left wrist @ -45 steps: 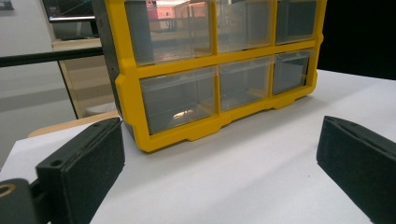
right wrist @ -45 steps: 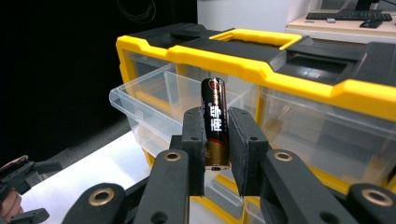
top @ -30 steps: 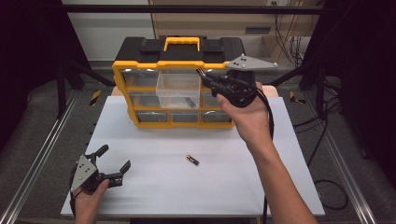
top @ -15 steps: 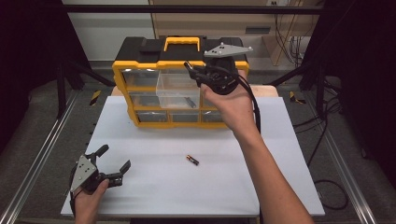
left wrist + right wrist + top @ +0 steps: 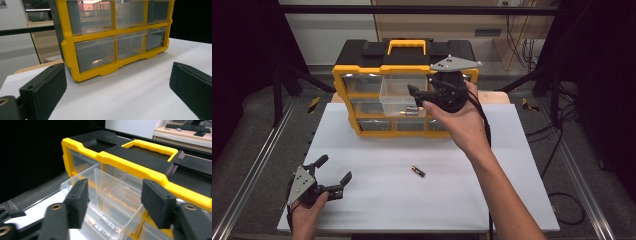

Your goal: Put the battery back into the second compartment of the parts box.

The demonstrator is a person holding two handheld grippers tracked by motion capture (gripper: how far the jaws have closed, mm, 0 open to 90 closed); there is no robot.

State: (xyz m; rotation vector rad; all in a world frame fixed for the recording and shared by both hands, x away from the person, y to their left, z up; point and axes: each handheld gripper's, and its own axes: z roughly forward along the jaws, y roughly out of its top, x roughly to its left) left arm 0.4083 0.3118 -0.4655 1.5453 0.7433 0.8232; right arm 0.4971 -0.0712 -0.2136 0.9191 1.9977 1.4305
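The right gripper (image 5: 414, 92) hangs over the pulled-out drawer (image 5: 399, 95) of the yellow organiser (image 5: 343, 85), its jaws having just been opening and now standing apart with nothing pressed between the pads. In the right gripper view (image 5: 112, 205) the drawer (image 5: 110, 195) lies directly below and ahead of the two black jaws; its clear walls pass under the gap without touching either pad. Two batteries (image 5: 105, 223) lie side by side on the drawer floor, just under the gripper. From the high view they (image 5: 412, 110) show near the drawer's front wall, just below the gripper's tips. The drawer sticks out of the middle of the organiser's top row, toward the person.

A third battery (image 5: 418, 171) lies loose on the white bench (image 5: 512, 150), well apart from the organiser and nearer the person, between the two hands.

The left gripper (image 5: 333, 172) rests low at the near left corner of the bench, far from the drawer, with its jaws wide and nothing in them. In the left gripper view (image 5: 117, 92) its pads frame bare bench, with the organiser's (image 5: 70, 50) lower drawers closed ahead.
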